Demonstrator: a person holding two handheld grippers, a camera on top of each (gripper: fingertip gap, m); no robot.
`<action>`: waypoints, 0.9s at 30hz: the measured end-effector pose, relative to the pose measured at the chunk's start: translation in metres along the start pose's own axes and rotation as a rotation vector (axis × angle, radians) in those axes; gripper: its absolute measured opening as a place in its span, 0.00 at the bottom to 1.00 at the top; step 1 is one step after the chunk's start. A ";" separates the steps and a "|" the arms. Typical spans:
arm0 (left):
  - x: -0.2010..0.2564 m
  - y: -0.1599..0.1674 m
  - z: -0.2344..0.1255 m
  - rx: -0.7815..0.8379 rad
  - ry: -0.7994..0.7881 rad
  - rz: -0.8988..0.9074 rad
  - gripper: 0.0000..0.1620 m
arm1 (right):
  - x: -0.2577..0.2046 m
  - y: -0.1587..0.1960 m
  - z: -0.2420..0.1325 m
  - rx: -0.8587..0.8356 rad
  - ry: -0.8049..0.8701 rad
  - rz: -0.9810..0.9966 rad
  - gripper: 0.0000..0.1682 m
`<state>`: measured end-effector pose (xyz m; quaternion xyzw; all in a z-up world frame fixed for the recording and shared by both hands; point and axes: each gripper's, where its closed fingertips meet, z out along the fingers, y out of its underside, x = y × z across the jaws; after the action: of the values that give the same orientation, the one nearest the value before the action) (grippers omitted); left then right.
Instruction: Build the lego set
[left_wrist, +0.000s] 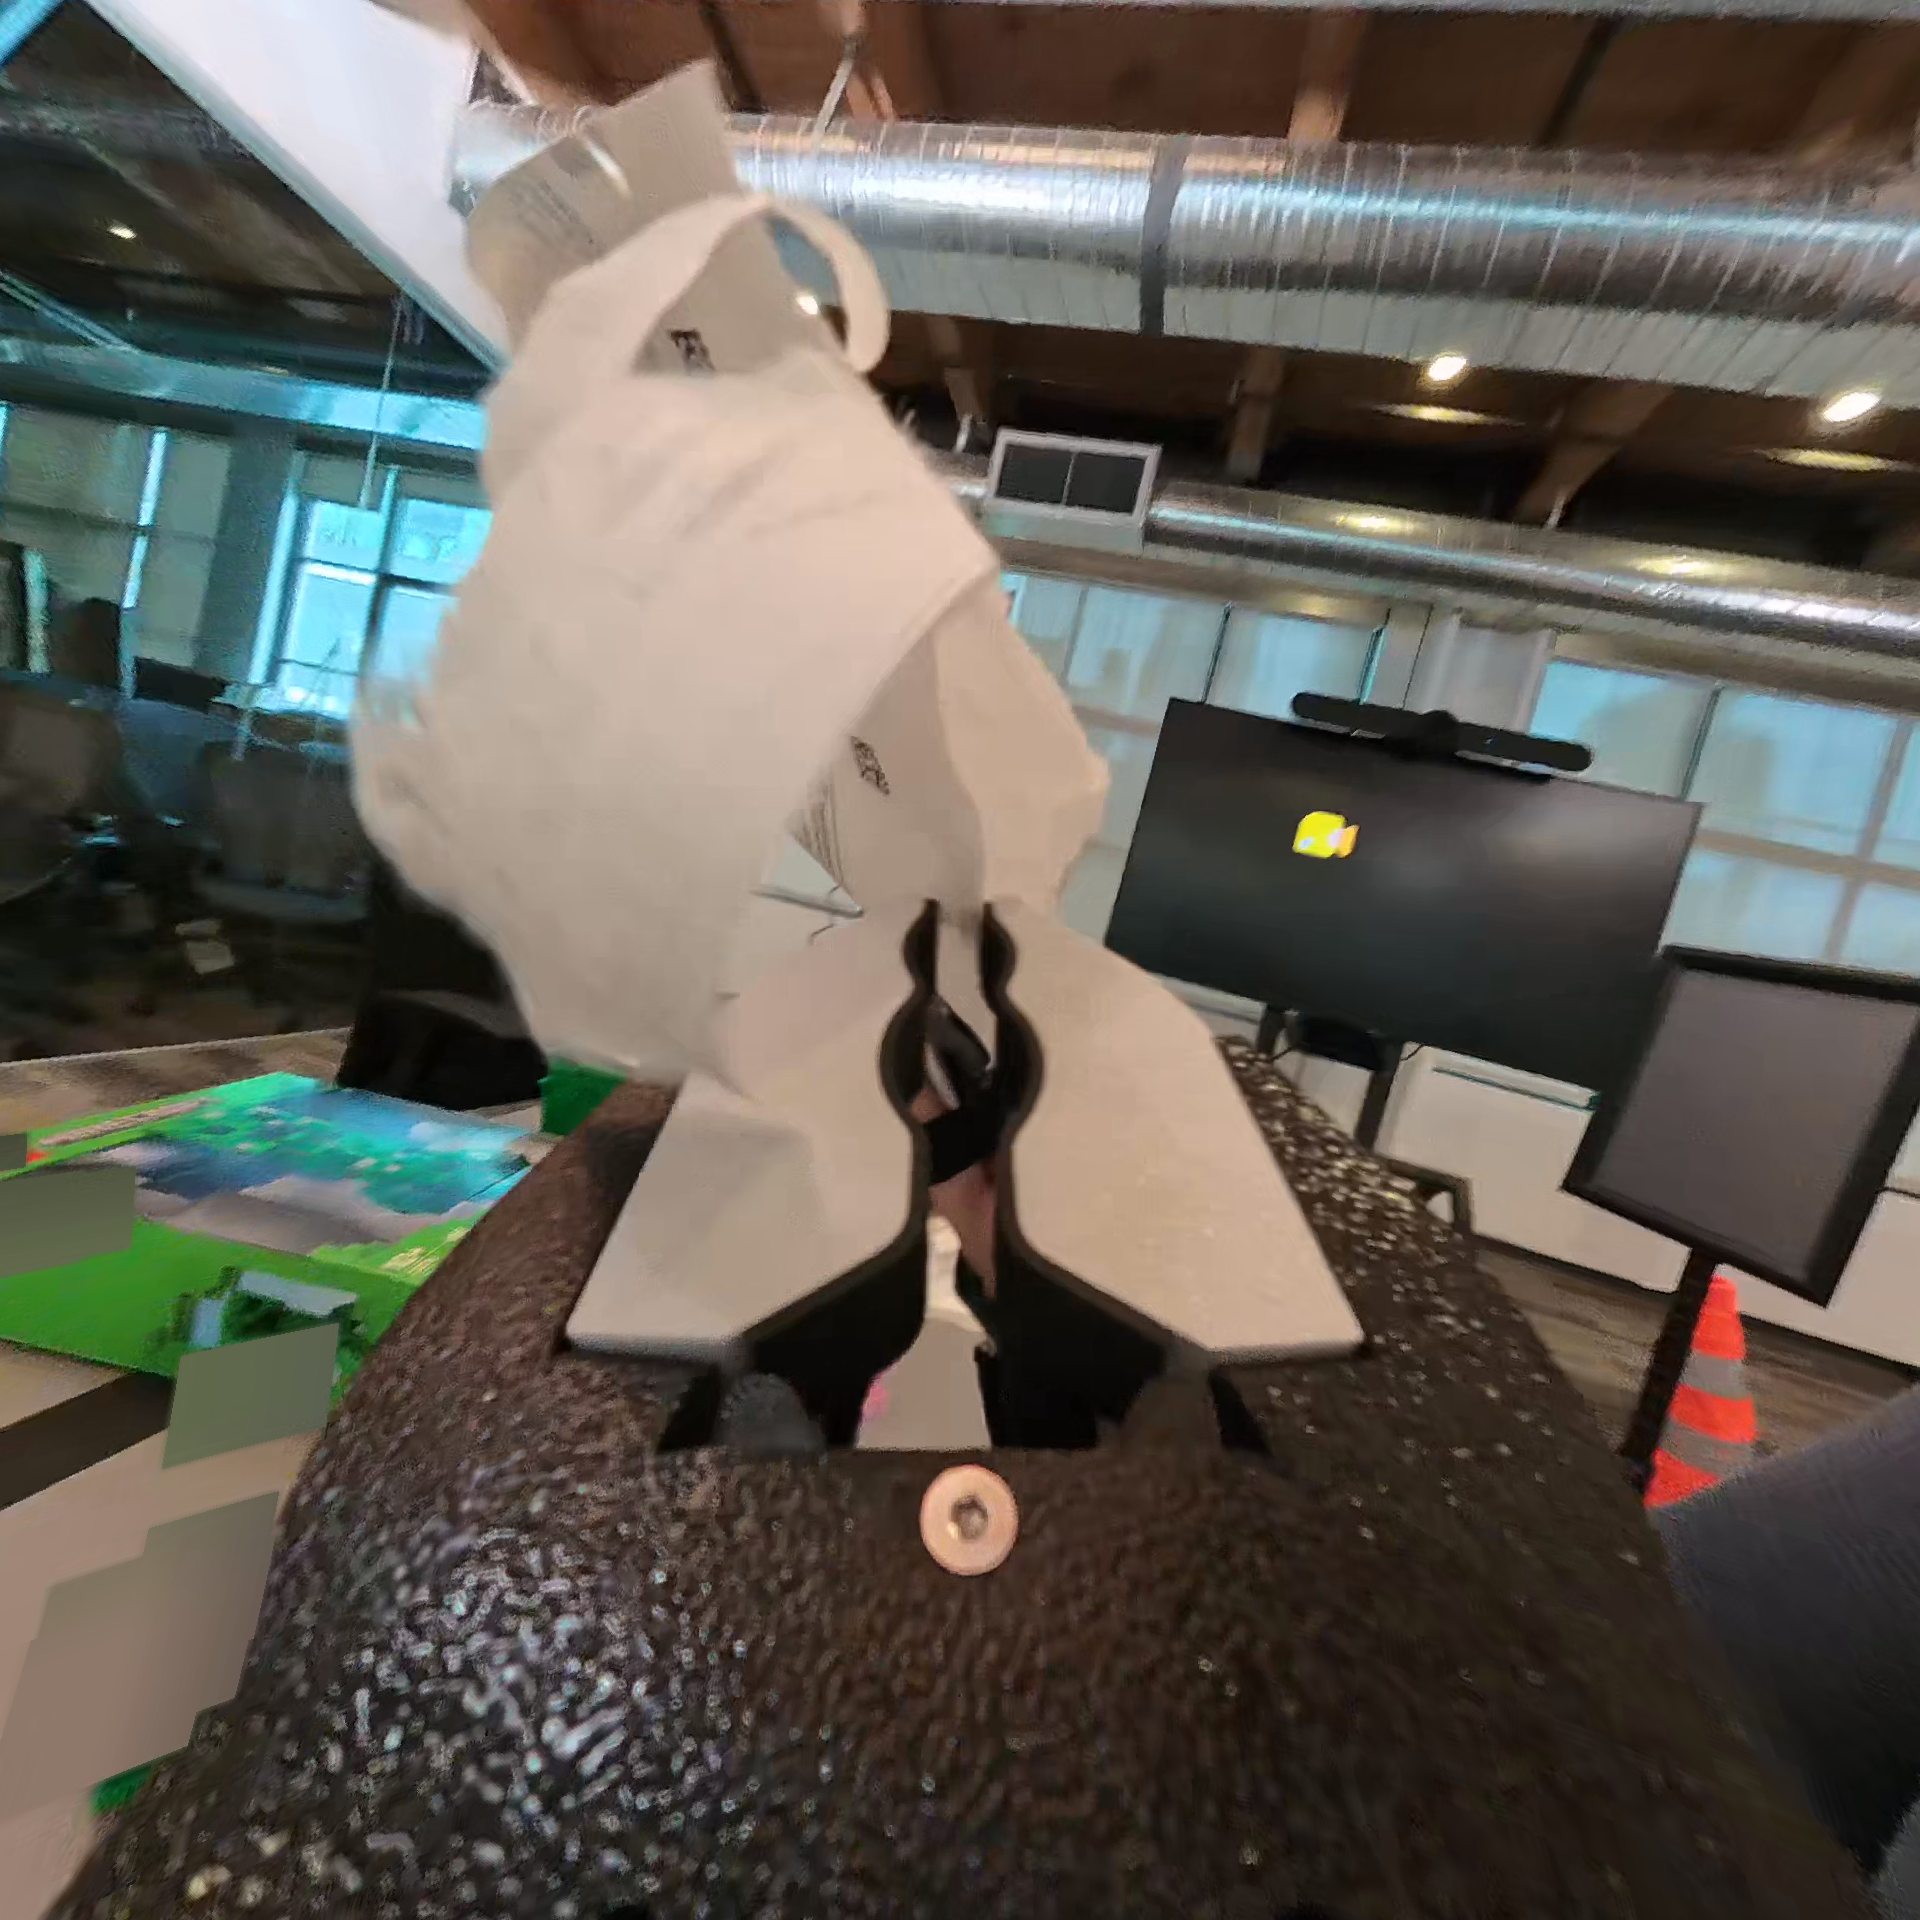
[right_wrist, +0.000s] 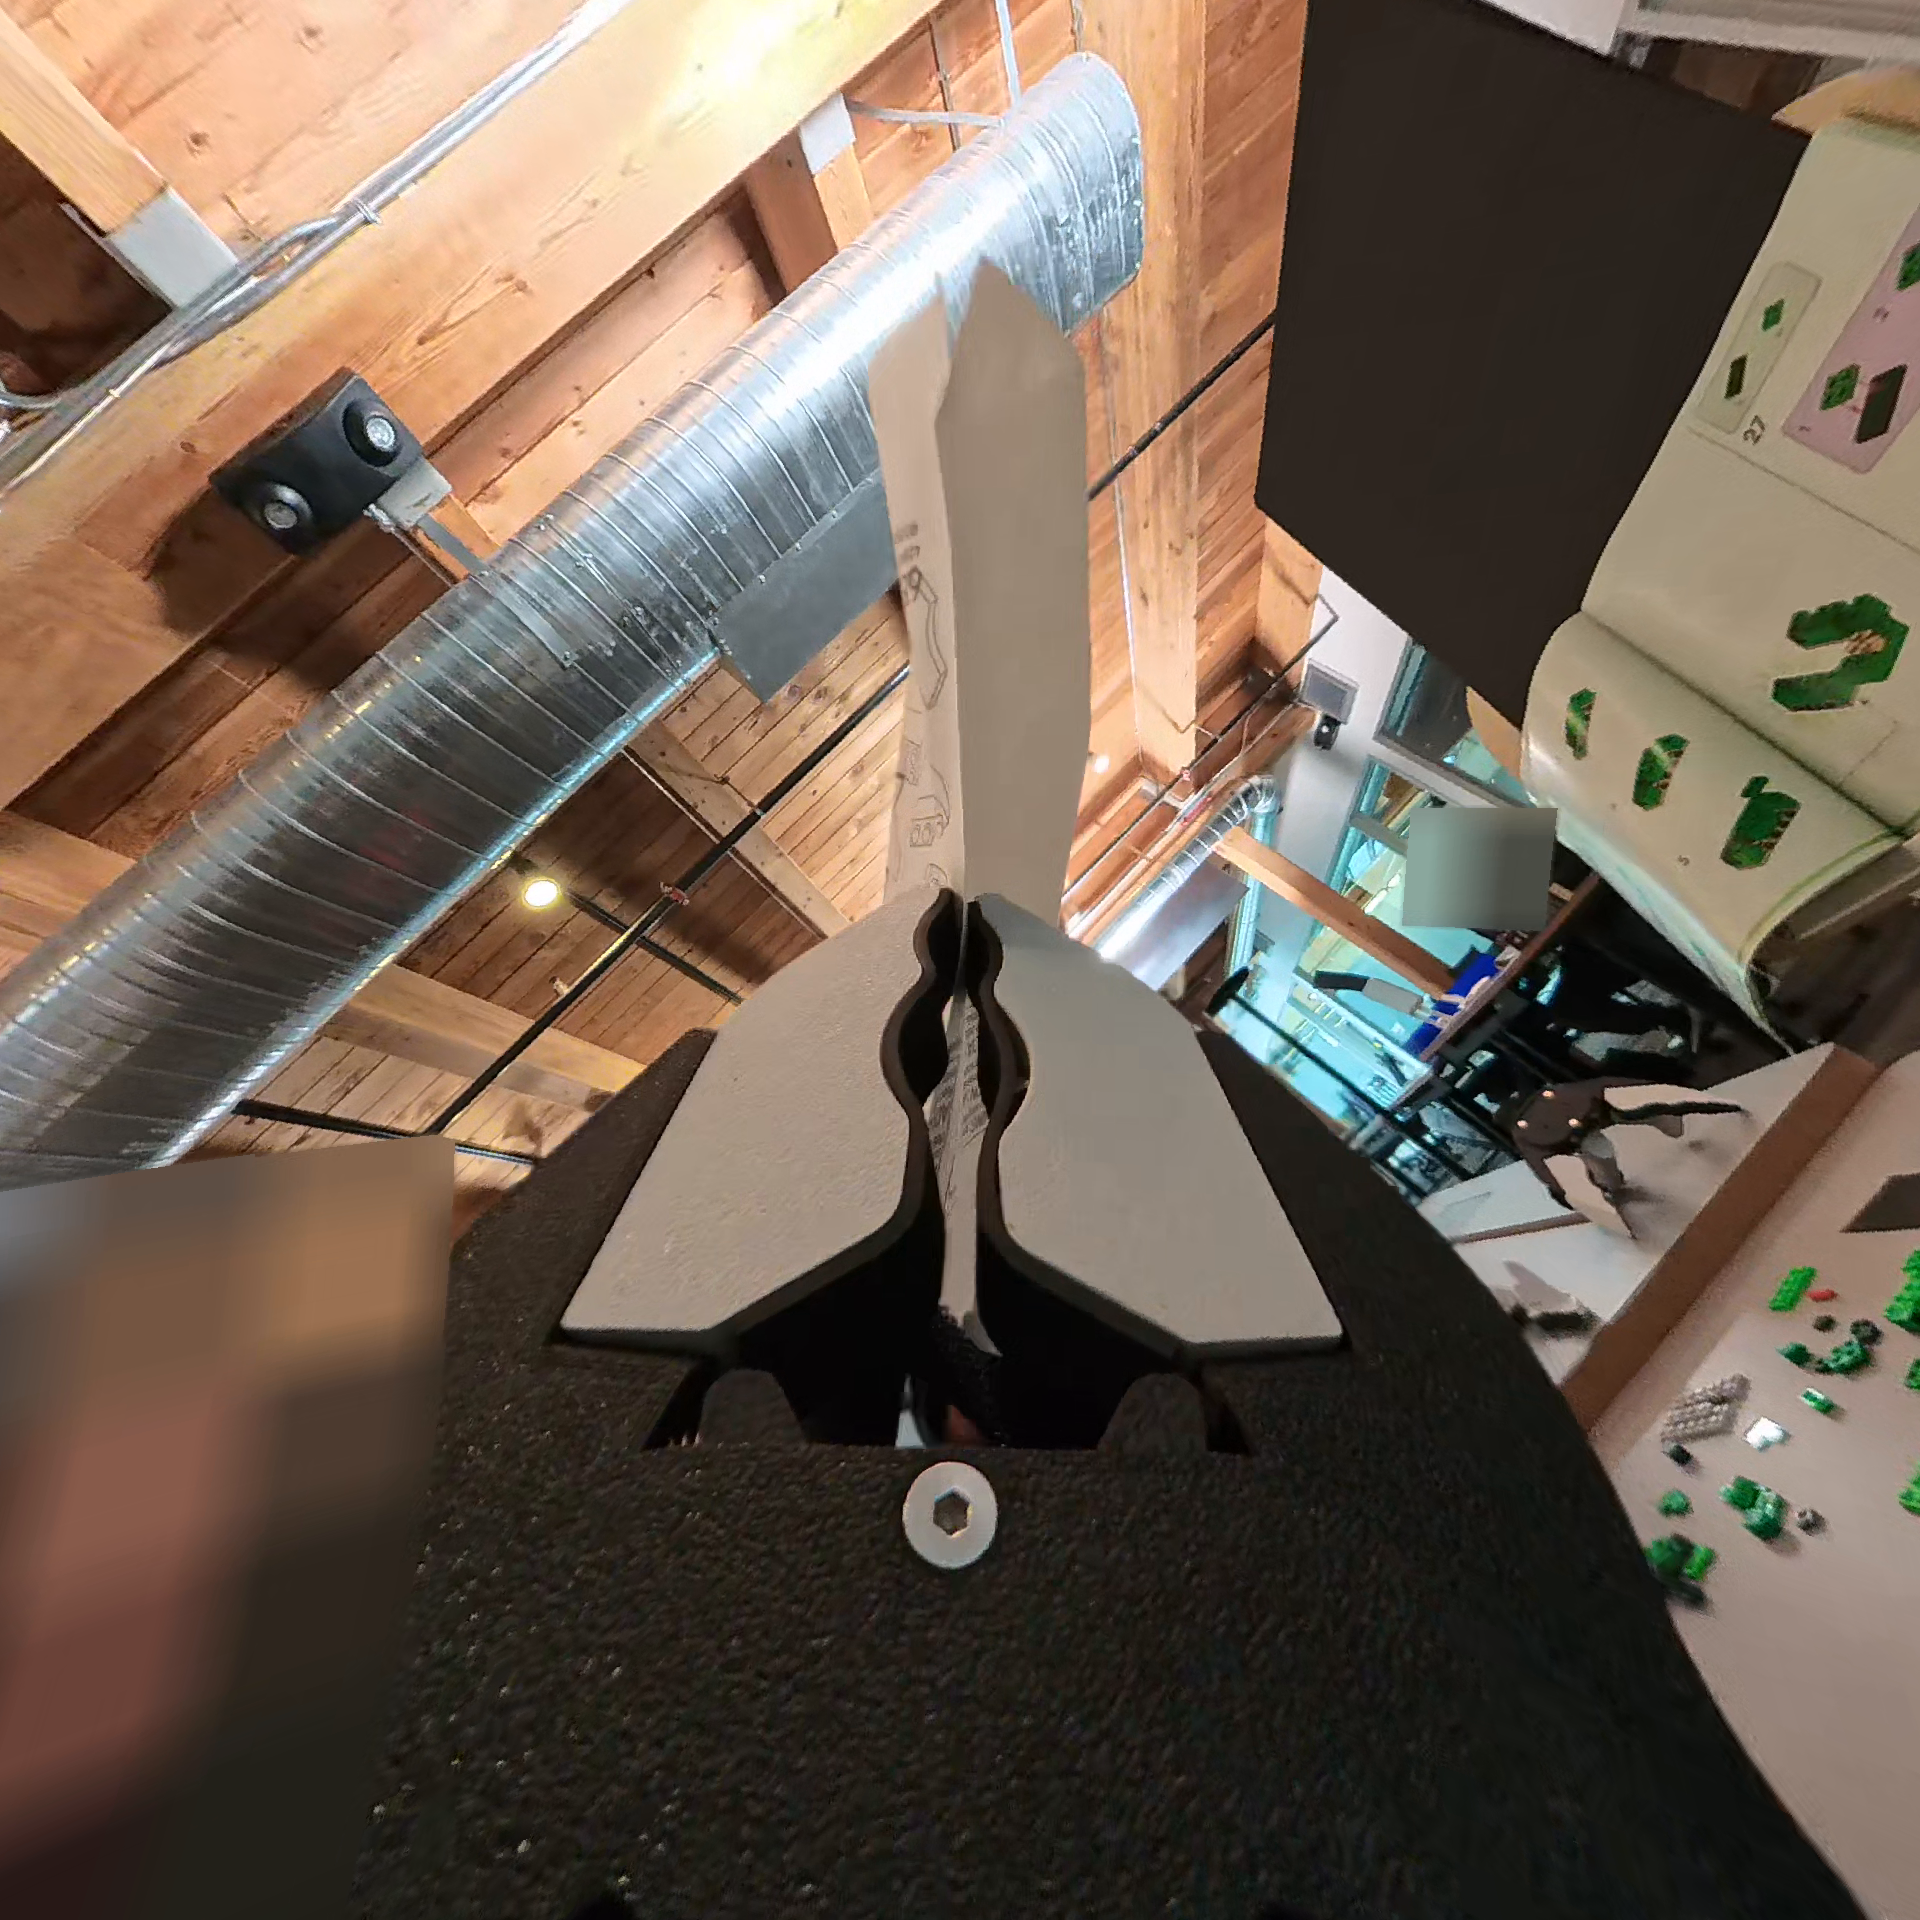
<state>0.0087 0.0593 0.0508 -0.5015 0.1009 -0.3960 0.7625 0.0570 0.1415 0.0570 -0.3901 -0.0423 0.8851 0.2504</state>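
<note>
My left gripper (left_wrist: 961, 925) is shut on a crumpled white paper bag (left_wrist: 665, 644) that stands up above its fingertips, blurred by motion. My right gripper (right_wrist: 966, 904) is shut on a long white strip of the same printed paper (right_wrist: 997, 623), held up toward the ceiling. A green lego box (left_wrist: 270, 1174) lies on the table at the left of the left wrist view. An open instruction booklet (right_wrist: 1704, 665) stands at the right of the right wrist view. Loose green bricks (right_wrist: 1756, 1507) and a grey studded piece (right_wrist: 1704, 1418) lie on the white table (right_wrist: 1818, 1714).
A black monitor (left_wrist: 1392, 883) on a stand and a second screen (left_wrist: 1766, 1122) are to the right of the left gripper. An orange cone (left_wrist: 1709, 1392) stands on the floor. A dark clawed object (right_wrist: 1579, 1132) sits at the table's far edge. My hands' fingertips stand some 10 cm from each other.
</note>
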 end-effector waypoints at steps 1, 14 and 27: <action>-0.004 0.002 0.000 -0.016 -0.023 0.010 0.00 | 0.000 0.000 0.000 0.000 -0.004 0.008 0.00; -0.068 -0.005 -0.008 -0.478 -0.611 0.446 0.00 | 0.010 0.040 0.002 -0.368 0.623 -1.549 0.31; -0.059 0.020 0.014 -0.675 -0.673 0.492 0.00 | 0.037 0.029 0.010 -0.384 0.984 -1.931 0.02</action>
<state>-0.0126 0.1143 0.0264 -0.7797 0.0871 0.0314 0.6193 0.0170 0.1348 0.0311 -0.5353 -0.3619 0.0430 0.7620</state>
